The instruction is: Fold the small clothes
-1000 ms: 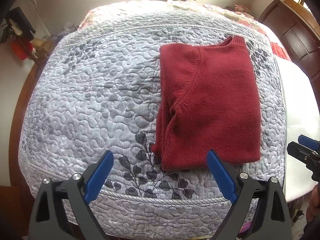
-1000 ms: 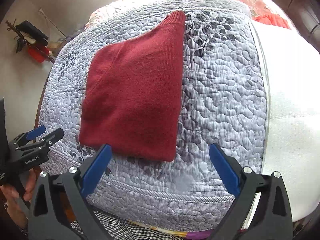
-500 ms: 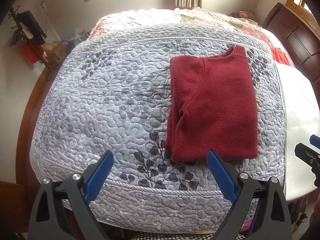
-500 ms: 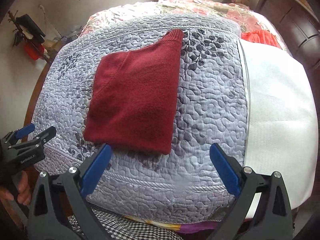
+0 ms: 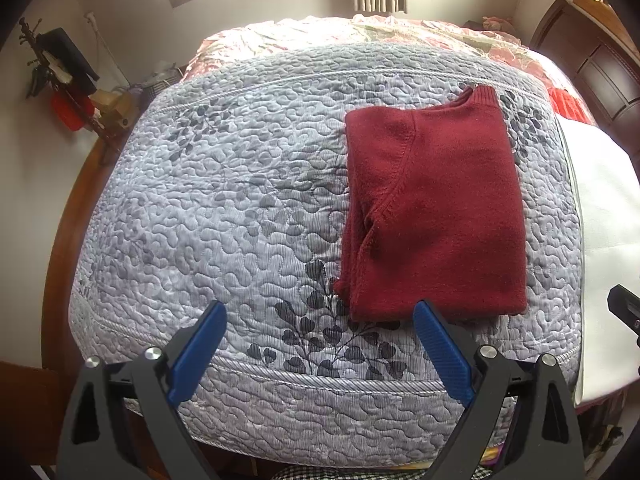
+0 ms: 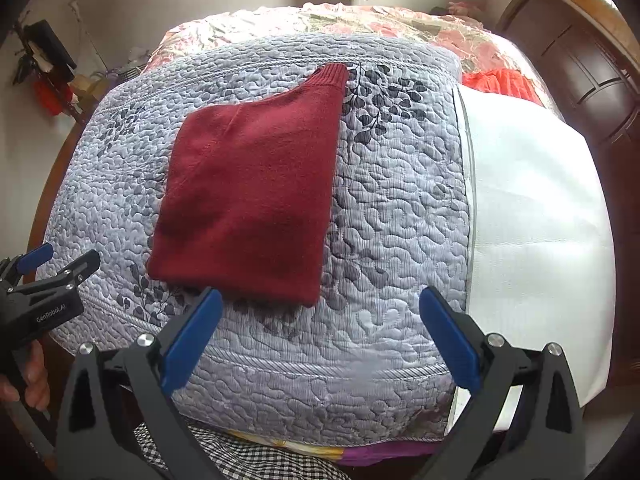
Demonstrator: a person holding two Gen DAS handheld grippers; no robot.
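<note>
Sweater (image 5: 436,216), dark red and folded into a compact rectangle, lies flat on a grey quilted bedspread (image 5: 240,200) with leaf print, beside a white sheet (image 6: 532,220) on the quilt's right. Left wrist view alone shows the stacked folded edges and a curved sleeve seam along the garment's left side; right wrist view alone shows the ribbed cuff or collar at the far corner and a hand (image 6: 28,376) gripping the other tool. Left gripper (image 5: 320,352) and right gripper (image 6: 320,336) both hang near the bed's front edge, blue-padded jaws spread wide, empty, short of the sweater's near hem.
</note>
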